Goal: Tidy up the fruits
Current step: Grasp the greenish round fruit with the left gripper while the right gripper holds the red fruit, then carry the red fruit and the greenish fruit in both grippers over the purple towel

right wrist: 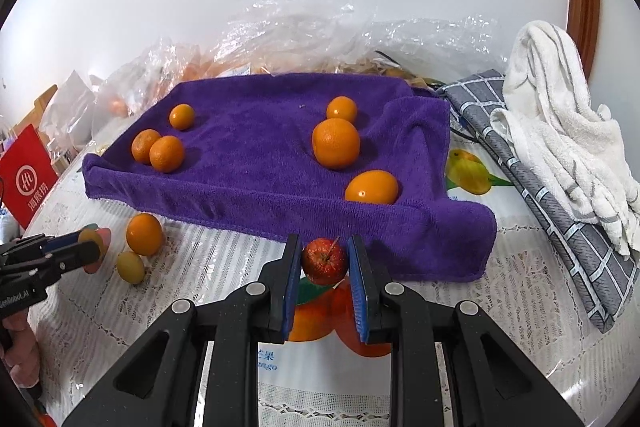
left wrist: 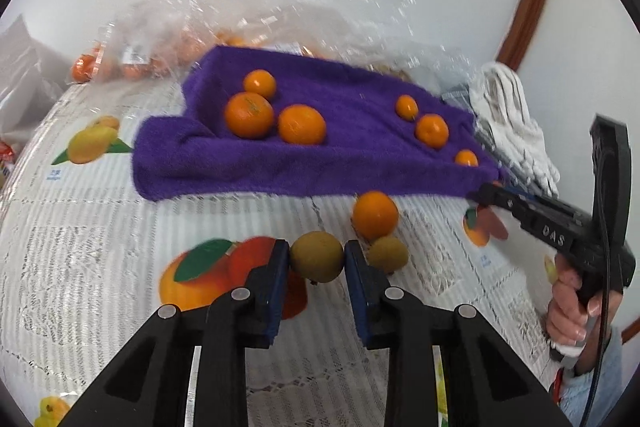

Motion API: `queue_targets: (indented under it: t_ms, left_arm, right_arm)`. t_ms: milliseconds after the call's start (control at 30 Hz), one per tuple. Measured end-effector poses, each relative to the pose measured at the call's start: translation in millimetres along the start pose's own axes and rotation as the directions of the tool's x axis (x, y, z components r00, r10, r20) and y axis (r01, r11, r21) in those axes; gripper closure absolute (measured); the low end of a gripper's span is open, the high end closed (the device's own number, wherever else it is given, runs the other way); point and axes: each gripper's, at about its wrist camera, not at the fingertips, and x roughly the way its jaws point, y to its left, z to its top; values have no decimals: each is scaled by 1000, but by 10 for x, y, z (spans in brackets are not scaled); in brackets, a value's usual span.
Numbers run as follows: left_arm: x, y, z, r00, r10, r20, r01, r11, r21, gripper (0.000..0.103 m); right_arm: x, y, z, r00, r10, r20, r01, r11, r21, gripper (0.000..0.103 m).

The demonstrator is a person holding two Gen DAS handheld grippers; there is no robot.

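My left gripper is shut on a brown-green round fruit just above the tablecloth. My right gripper is shut on a small red apple at the near edge of the purple towel. Several oranges lie on the towel, three at its left and three at its right. One orange and a second brown-green fruit lie on the cloth in front of the towel; they also show in the right wrist view.
Clear plastic bags with more fruit sit behind the towel. A white towel and a grey checked cloth lie at the right. A red box stands at the left. The tablecloth has printed fruit pictures.
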Motion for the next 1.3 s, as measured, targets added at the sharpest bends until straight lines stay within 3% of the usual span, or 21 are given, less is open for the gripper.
queue_targets:
  t_ms: [133, 467, 967, 1133, 1300]
  left_arm:
    - [-59, 75, 36, 999, 21, 48, -20, 999, -28, 76]
    - [-67, 129, 59, 996, 78, 51, -76, 996, -45, 76]
    - [-233, 101, 101, 986, 107, 130, -103, 994, -35, 76]
    - [-323, 132, 146, 974, 150, 170, -145, 989, -43, 76]
    - [-428, 176, 261, 974, 168, 151, -155, 983, -99, 76]
  right_arm:
    - [-60, 25, 3, 999, 20, 27, -20, 1000, -2, 80]
    - [-20, 131, -17, 1000, 6, 17, -5, 999, -42, 80]
    - [-115, 3, 19, 999, 42, 25, -43, 998, 47, 80]
    - [-239, 32, 120, 998, 43, 38, -46, 997, 63, 80]
    - [-385, 54, 278, 997, 36, 63, -40, 996, 73, 80]
